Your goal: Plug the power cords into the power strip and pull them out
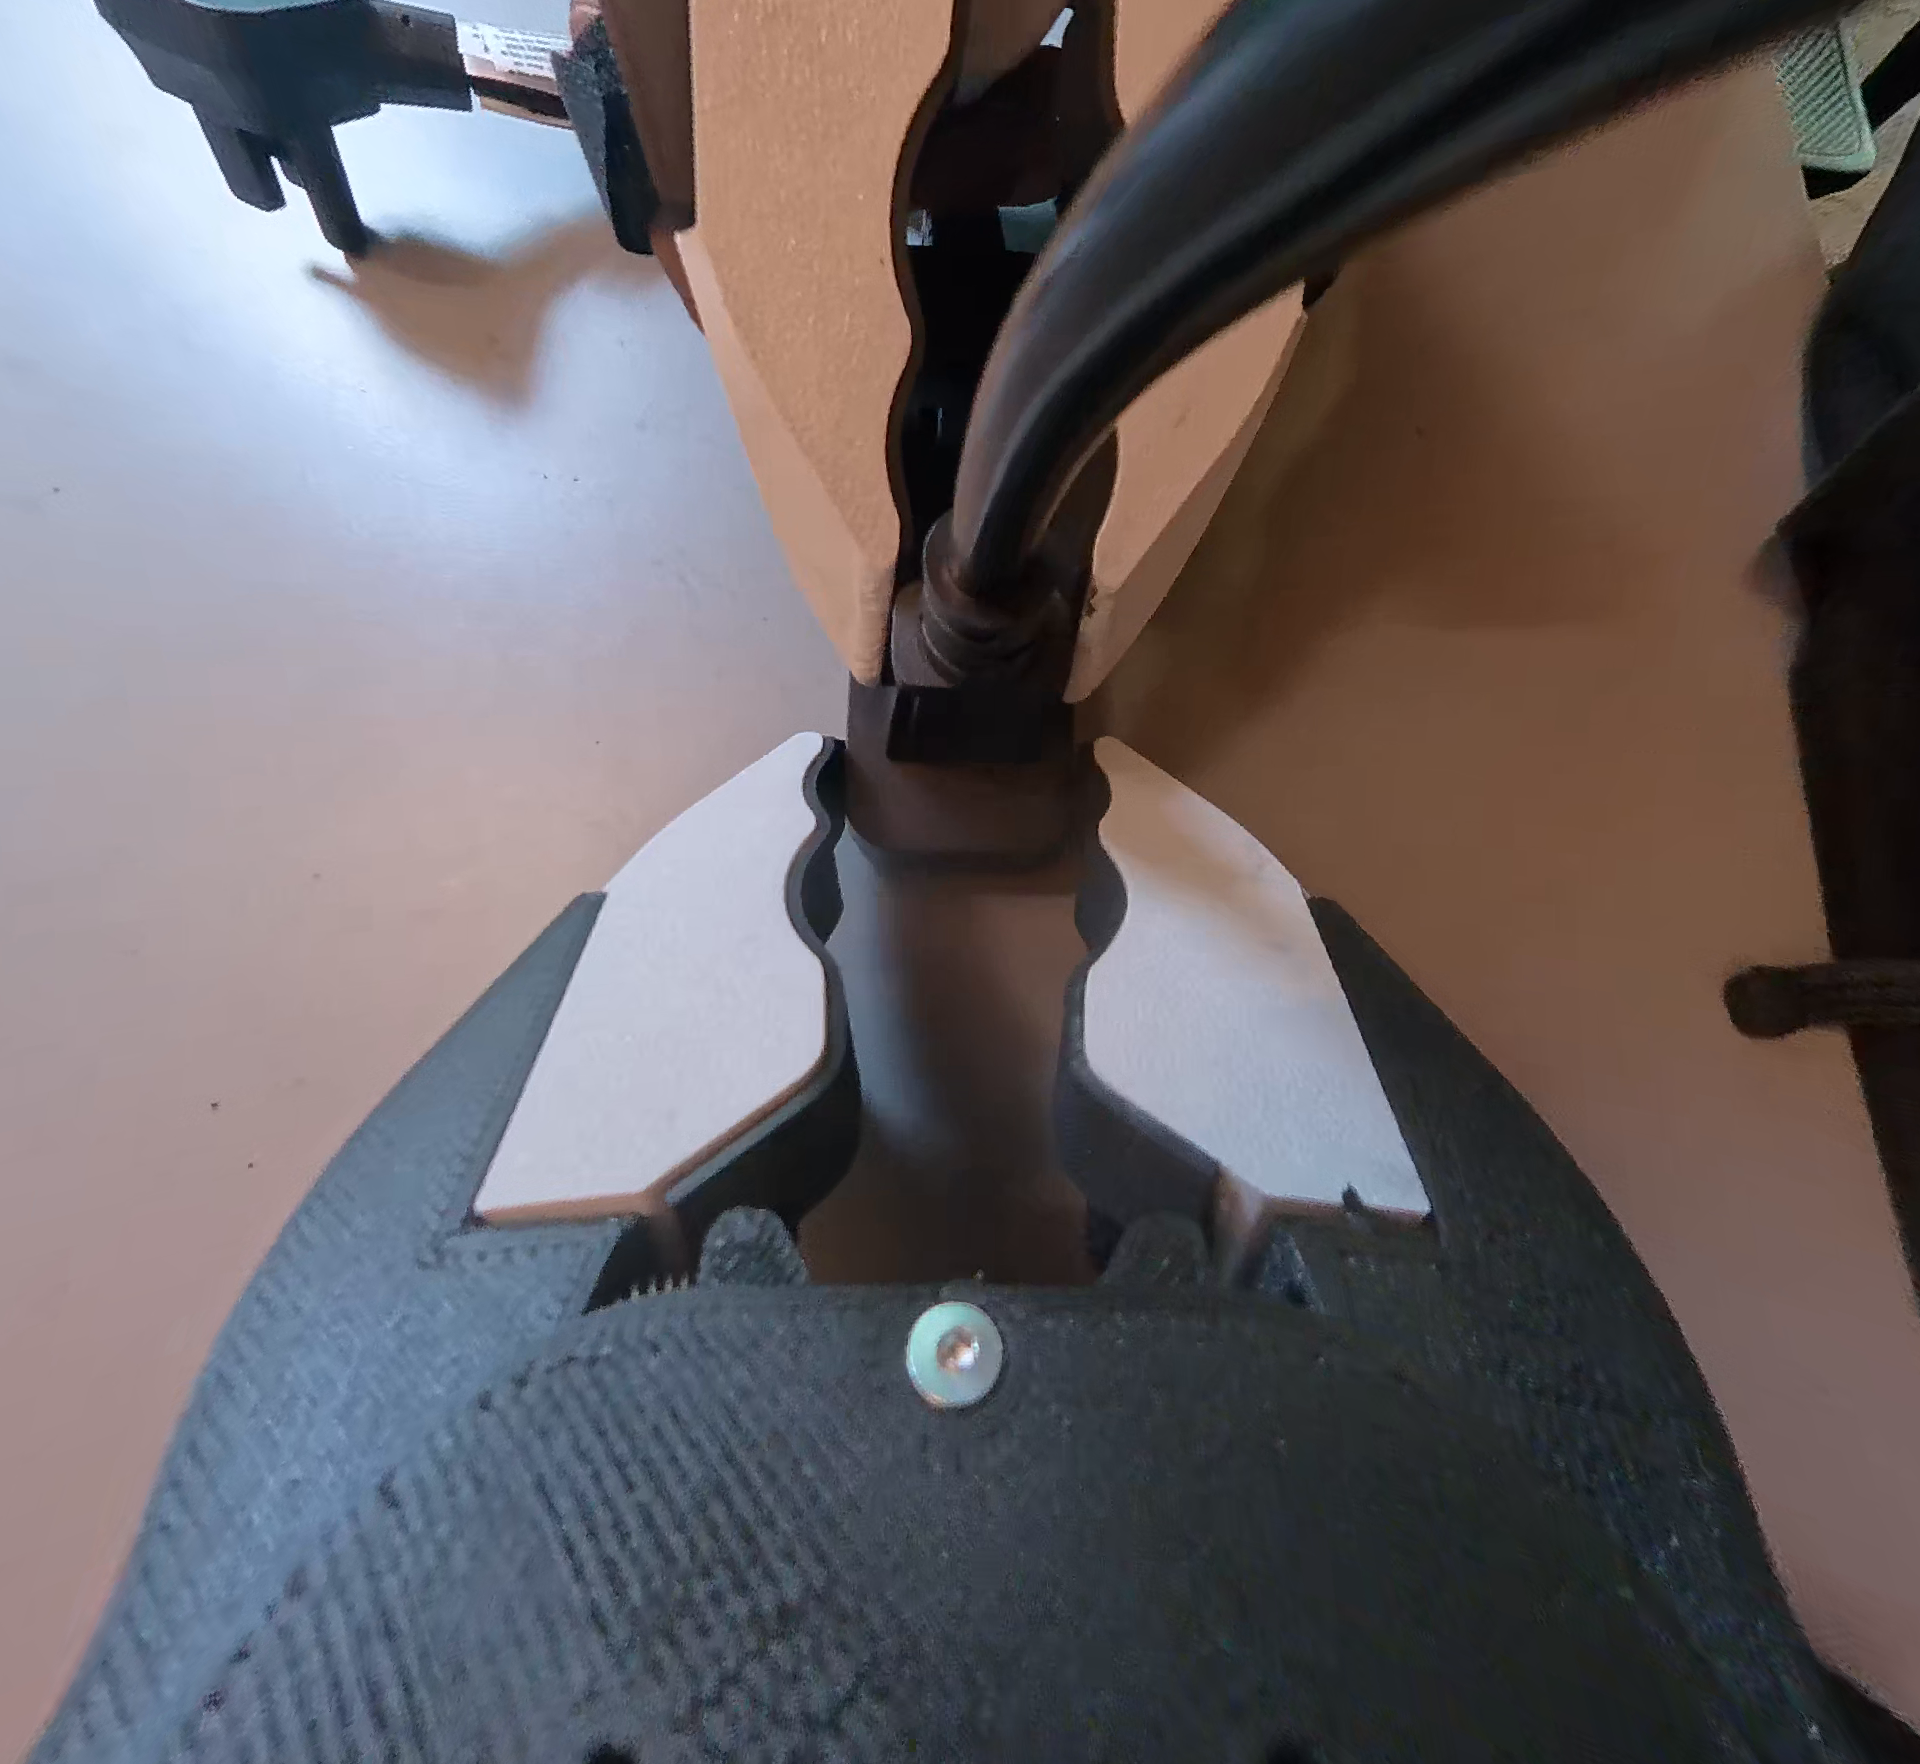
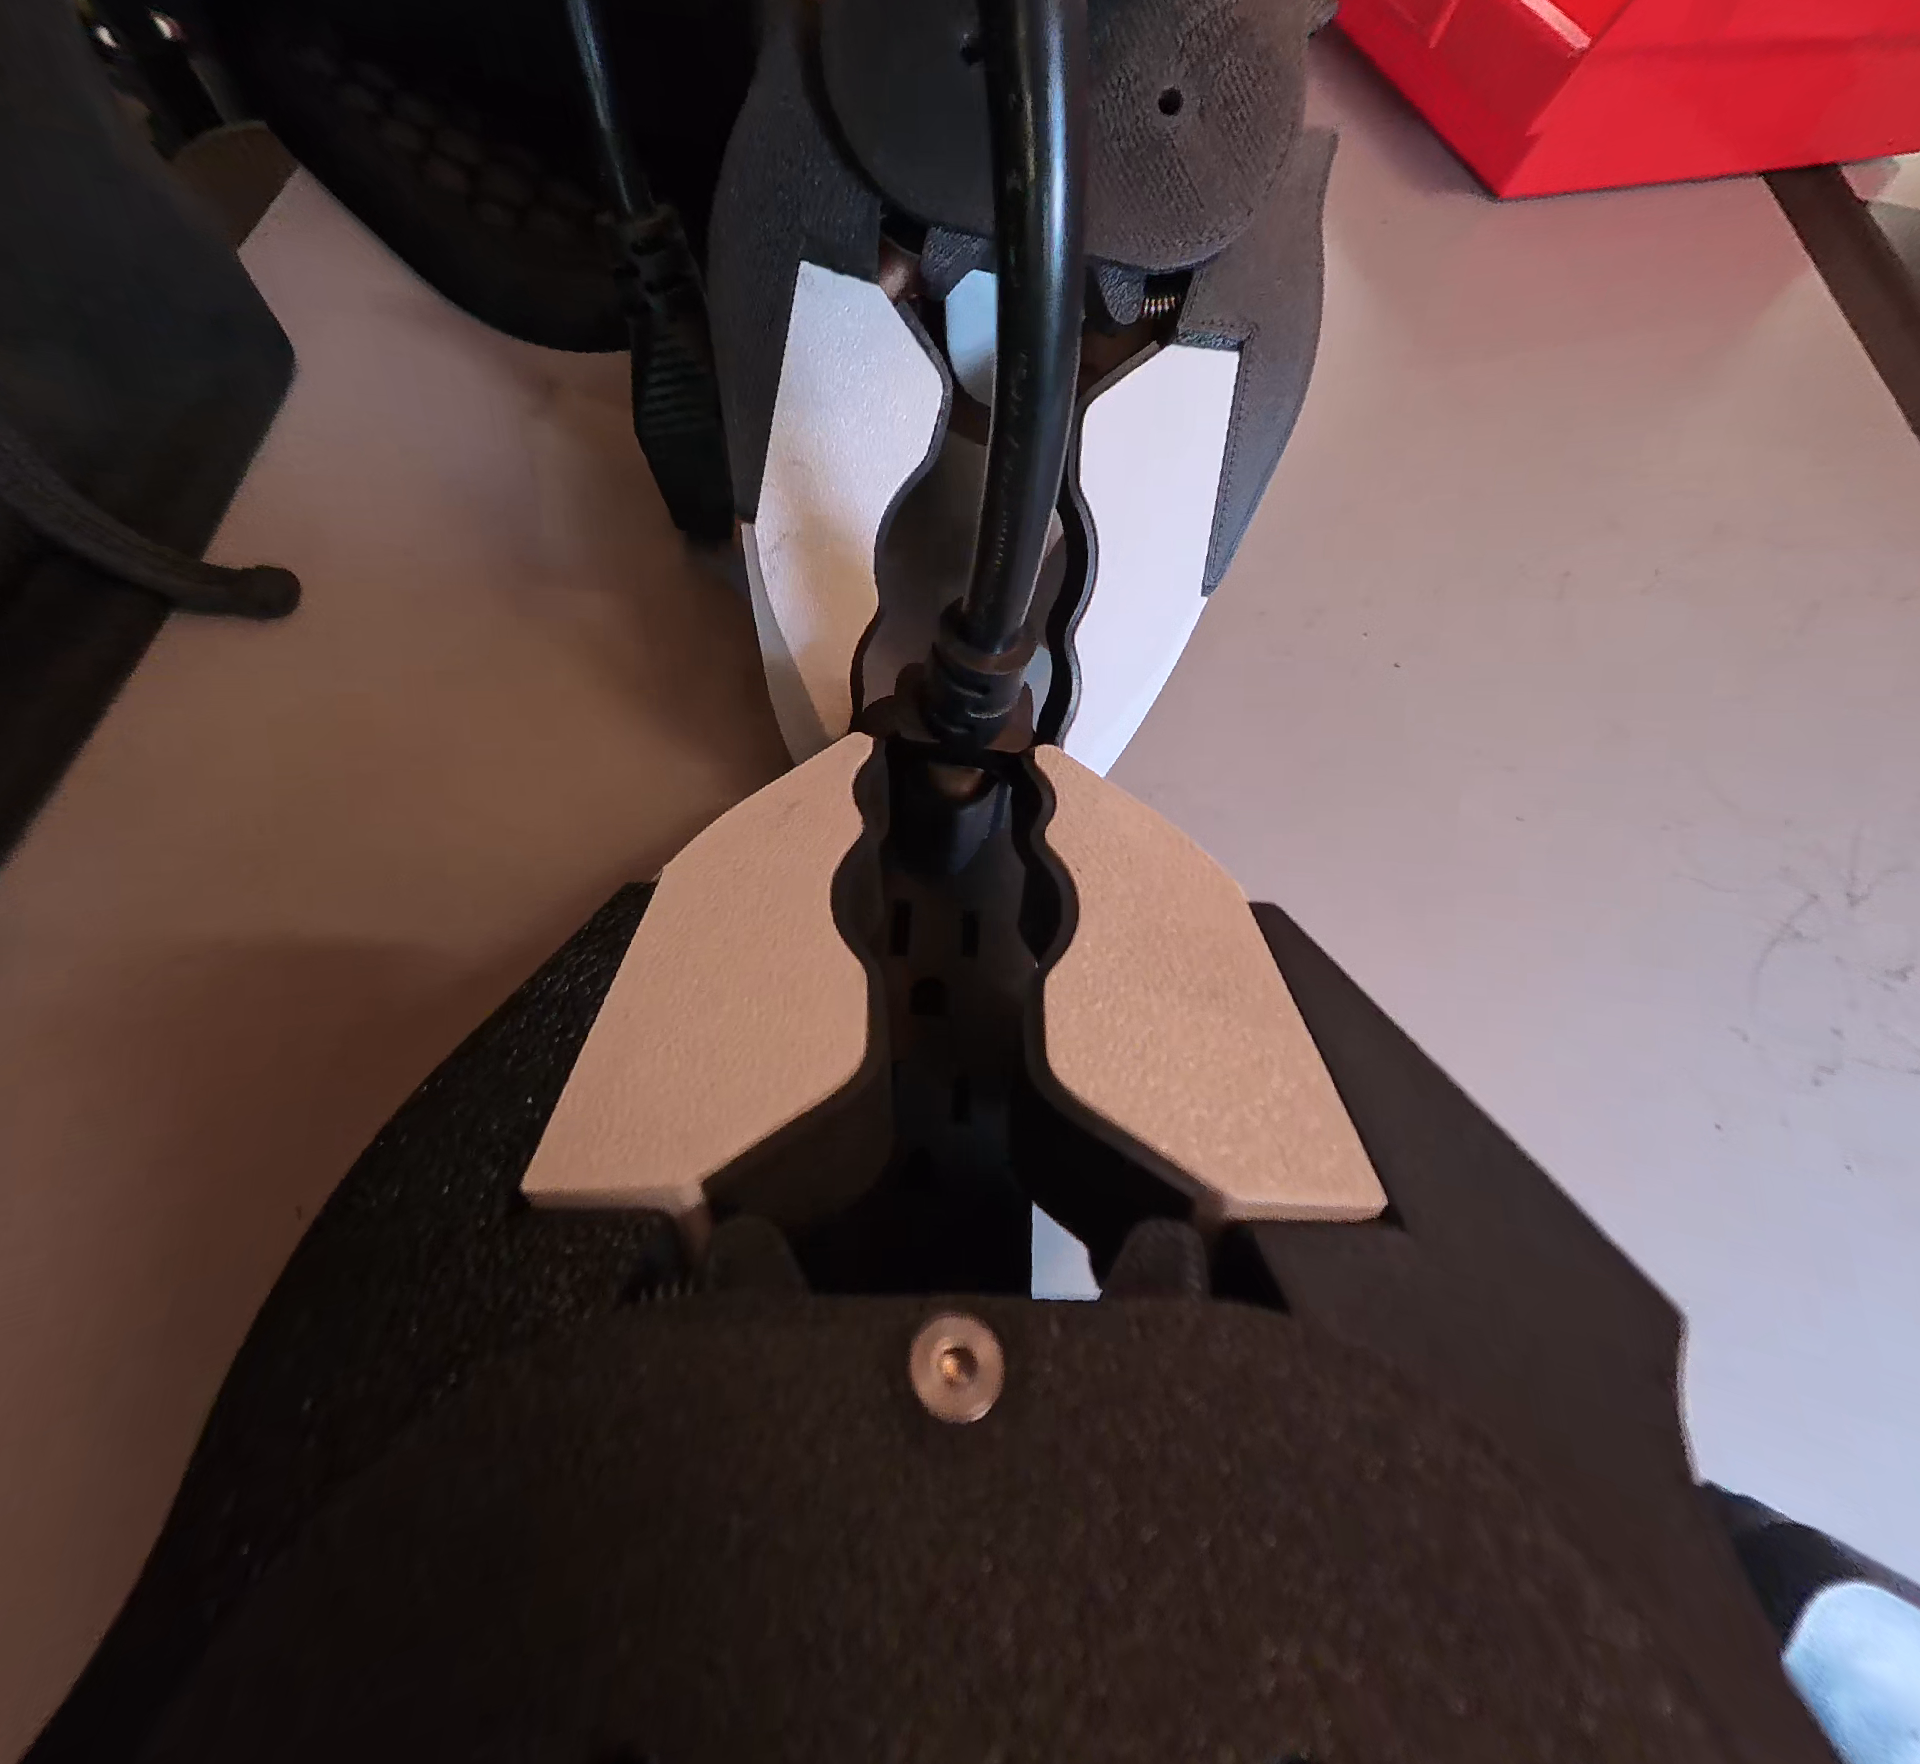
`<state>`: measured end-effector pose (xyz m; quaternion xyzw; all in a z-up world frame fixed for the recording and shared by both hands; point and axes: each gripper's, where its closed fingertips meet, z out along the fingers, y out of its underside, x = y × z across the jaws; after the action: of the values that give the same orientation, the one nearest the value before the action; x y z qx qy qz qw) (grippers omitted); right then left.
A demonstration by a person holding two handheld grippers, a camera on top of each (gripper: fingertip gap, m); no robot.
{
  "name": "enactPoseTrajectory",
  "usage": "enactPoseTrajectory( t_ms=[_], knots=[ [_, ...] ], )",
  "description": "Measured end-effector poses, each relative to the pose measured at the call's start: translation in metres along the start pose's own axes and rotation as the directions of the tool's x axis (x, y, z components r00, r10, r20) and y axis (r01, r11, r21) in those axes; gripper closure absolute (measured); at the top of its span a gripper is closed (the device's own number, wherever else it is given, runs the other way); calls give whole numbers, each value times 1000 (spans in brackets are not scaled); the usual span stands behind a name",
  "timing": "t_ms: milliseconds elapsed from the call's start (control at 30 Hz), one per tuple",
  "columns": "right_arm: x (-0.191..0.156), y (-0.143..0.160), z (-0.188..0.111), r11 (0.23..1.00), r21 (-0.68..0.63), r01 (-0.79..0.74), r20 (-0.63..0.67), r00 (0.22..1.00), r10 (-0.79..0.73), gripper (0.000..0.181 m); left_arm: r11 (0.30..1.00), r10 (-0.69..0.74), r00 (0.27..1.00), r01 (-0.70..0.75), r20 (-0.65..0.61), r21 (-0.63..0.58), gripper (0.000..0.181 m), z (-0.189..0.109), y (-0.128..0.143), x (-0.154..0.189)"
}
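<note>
My right gripper pinches the long black plastic power strip between its fingers. My left gripper clamps the black moulded plug of the thick black cord at the strip's far end. A red plastic bin, contents unseen, sits far right on the pale table.

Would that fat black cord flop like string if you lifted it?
Probably springy-stiff, not floppy: the black cord holds a smooth arch by itself. Its shiny skin might feel slippery. The ribbed collar above the plug likely bends least.
</note>
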<state>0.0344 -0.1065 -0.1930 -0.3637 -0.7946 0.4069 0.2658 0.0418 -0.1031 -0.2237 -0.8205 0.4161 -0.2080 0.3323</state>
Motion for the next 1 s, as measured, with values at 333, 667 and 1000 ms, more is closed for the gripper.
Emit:
enactPoseTrajectory(
  t_ms=[333,667,1000],
  knots=[
    [-6,-3,1,987,1,-163,62,985,162,160,999,43,999,-43,5,-6,138,1,0,7],
    [-4,-2,-2,994,13,-107,40,994,106,160,999,35,999,-34,29,-29,138,3,-1,3],
    [-5,-1,-3,990,17,-142,86,986,140,160,1000,-1,1000,2,11,-29,138,4,-1,5]
  ],
)
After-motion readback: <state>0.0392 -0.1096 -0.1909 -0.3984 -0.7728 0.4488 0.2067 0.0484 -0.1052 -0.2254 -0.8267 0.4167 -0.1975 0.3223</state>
